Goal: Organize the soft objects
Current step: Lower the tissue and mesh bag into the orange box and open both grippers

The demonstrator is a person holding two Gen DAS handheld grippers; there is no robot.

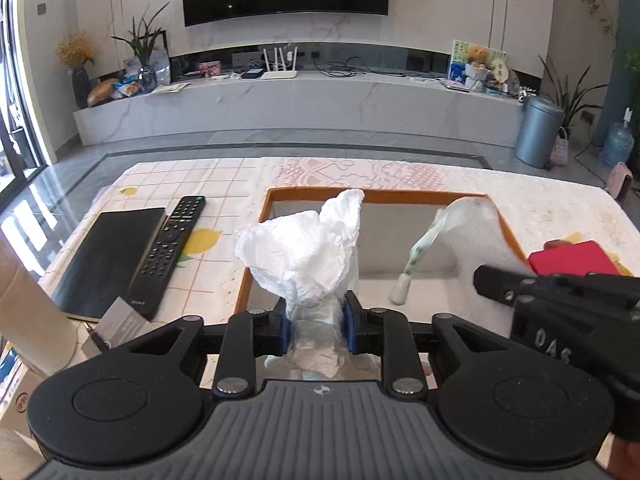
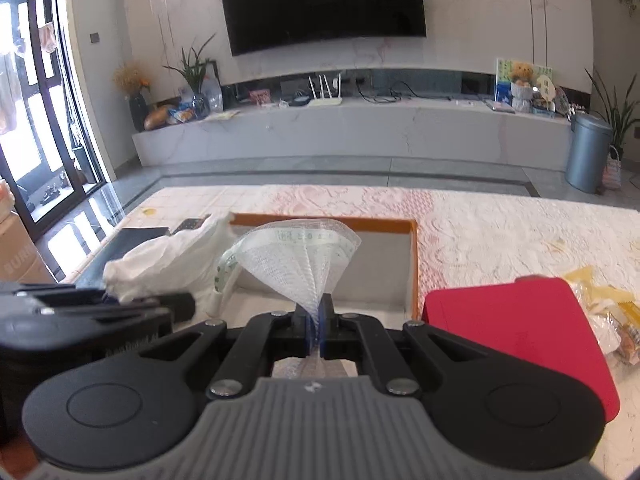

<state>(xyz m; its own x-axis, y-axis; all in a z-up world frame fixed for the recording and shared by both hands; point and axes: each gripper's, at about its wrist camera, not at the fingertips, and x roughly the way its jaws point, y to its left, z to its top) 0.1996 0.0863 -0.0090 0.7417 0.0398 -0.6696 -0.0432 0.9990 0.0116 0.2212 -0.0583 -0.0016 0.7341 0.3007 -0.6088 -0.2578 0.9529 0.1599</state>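
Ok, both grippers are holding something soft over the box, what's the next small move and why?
Probably lower the left gripper and release the white cloth into the orange-rimmed box: it is shut on the cloth, which already hangs over the open box.

The long black remote control with rows of small buttons point(image 1: 168, 250), lying on the tiled tablecloth, carries the brand "SONY" in pale letters near its closest end. The black body of the right gripper point(image 1: 560, 320), seen from the left wrist view, bears pale letters reading "DAS". The brown cardboard box point(image 2: 18, 264) at the left edge shows "BURN", cut off. Print on the mesh packaging is too blurred to read.
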